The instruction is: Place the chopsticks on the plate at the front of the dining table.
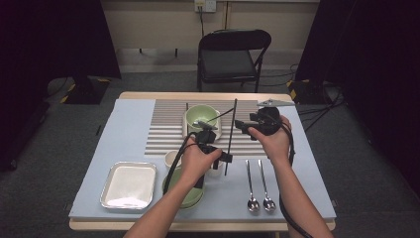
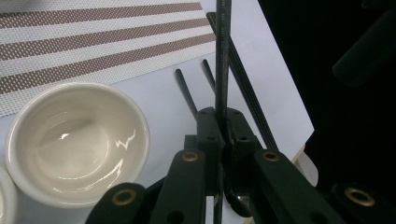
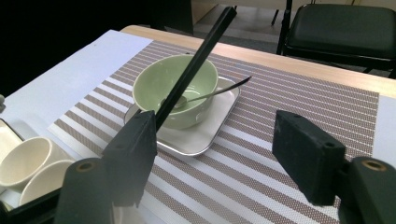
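My left gripper (image 1: pixel 228 157) is shut on a long black chopstick (image 1: pixel 232 130) near its lower end. The left gripper view shows the jaws (image 2: pixel 223 119) pinching the chopstick (image 2: pixel 223 56), which rises straight ahead. My right gripper (image 1: pixel 241 126) hovers over the striped placemat (image 1: pixel 163 131) with its jaws wide apart. In the right gripper view (image 3: pixel 217 135) the chopstick (image 3: pixel 196 60) slants up from behind the left jaw, and nothing lies between the pads. Beyond it, a green bowl (image 3: pixel 175 88) with a spoon in it sits on a white square plate (image 3: pixel 205 135).
Two white cups (image 3: pixel 23 161) stand near my left hand, one of them close below the left gripper (image 2: pixel 77 140). A metal tray (image 1: pixel 129 184) lies front left and a green dish (image 1: pixel 190 198) under my left forearm. Two spoons (image 1: pixel 260 191) lie front right. A black chair (image 1: pixel 233 57) stands behind the table.
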### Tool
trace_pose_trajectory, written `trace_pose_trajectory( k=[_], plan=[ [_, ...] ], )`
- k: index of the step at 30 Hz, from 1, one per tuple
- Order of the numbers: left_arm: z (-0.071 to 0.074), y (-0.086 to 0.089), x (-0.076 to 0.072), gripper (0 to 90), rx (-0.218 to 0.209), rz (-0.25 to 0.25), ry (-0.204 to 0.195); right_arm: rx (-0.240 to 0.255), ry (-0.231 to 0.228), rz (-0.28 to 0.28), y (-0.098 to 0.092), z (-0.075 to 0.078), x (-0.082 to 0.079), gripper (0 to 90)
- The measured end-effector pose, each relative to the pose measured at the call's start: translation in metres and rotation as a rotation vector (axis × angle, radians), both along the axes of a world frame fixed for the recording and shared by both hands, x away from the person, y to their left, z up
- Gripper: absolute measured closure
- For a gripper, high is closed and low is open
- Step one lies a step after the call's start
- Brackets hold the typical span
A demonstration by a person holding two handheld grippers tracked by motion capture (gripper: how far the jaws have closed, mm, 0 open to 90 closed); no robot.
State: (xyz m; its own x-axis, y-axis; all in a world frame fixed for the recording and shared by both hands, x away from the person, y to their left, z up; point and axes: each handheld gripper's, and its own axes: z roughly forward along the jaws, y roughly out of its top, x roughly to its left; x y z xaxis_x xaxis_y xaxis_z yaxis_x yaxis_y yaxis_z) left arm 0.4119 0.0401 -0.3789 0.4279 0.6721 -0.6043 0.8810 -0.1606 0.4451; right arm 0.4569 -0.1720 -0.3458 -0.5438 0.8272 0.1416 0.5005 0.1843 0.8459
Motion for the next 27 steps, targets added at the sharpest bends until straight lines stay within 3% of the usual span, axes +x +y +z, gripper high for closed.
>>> trace_pose_trajectory(
  k=[16,27],
  plan=[
    [0.005,0.006,-0.001,86.5,-0.014,0.026,-0.001,-0.023,0.014,-0.002,-0.007,-0.013,-0.001,25.6],
    [0.006,0.011,0.000,86.5,-0.005,0.015,-0.004,-0.034,0.021,-0.003,-0.012,-0.020,-0.002,24.7]
  ],
)
